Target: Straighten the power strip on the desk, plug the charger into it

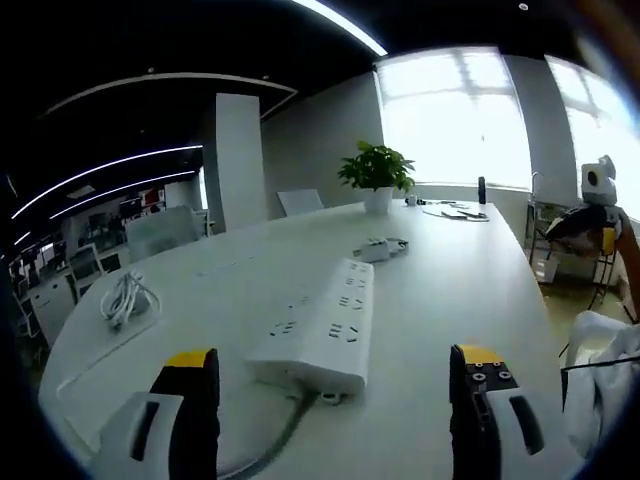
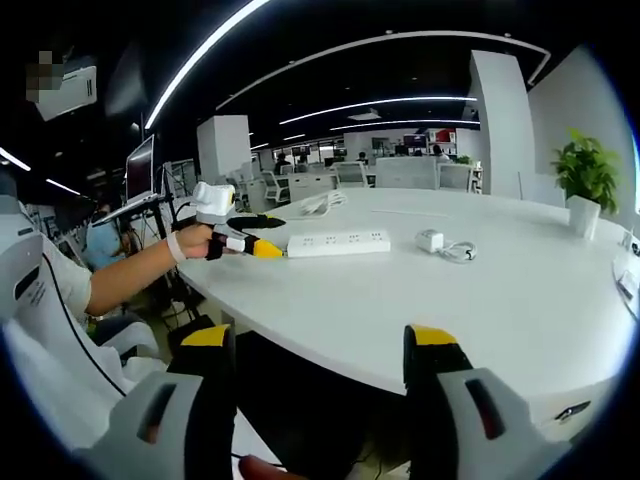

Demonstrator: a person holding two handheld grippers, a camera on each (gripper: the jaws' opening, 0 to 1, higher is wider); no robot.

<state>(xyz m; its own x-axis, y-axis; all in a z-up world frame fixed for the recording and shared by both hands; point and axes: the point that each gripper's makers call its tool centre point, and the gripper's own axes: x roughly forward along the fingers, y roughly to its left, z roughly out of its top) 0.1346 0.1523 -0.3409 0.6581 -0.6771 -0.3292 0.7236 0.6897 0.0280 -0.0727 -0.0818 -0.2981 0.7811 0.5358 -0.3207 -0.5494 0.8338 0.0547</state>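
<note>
My left gripper (image 1: 335,400) hangs open at the cord end of the power strip (image 1: 322,326); my right gripper (image 2: 320,385), open too, sits well off it. The charger (image 2: 430,240) lies just beyond the strip's far end. A careless shove could swing the strip into the charger.

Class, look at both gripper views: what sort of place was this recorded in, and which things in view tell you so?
Most likely an open-plan office. A large white table holds a power strip and a charger, rows of desks with monitors stretch behind, strip lights run along a dark ceiling, and a potted plant stands near the windows.
</note>
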